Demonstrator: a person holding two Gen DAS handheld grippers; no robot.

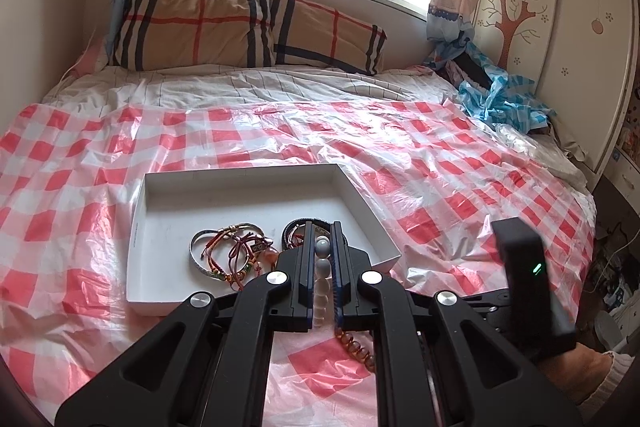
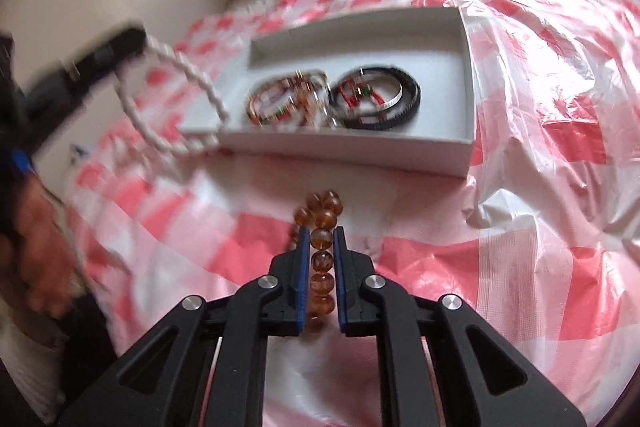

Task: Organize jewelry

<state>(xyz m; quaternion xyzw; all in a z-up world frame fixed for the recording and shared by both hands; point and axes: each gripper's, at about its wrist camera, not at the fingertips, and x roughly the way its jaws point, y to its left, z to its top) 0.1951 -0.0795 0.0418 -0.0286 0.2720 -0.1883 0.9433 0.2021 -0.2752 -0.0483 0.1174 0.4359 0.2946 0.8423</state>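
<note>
My left tongs point(image 1: 323, 239) pinch the white bead strand point(image 1: 323, 267), right tongs point(image 2: 321, 235) pinch the amber bead bracelet point(image 2: 322, 223), both bound for the white box point(image 2: 468, 131).

White bead strand point(image 1: 322, 269) and amber strand point(image 2: 322, 259) held aloft.

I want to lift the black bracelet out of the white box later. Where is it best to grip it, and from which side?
Probably grip the black bracelet on its outer band, on the side away from the pile of colourful bracelets, coming from above. It lies flat in the white box, so one finger can go inside the ring and one outside. That side has bare floor around it.
</note>
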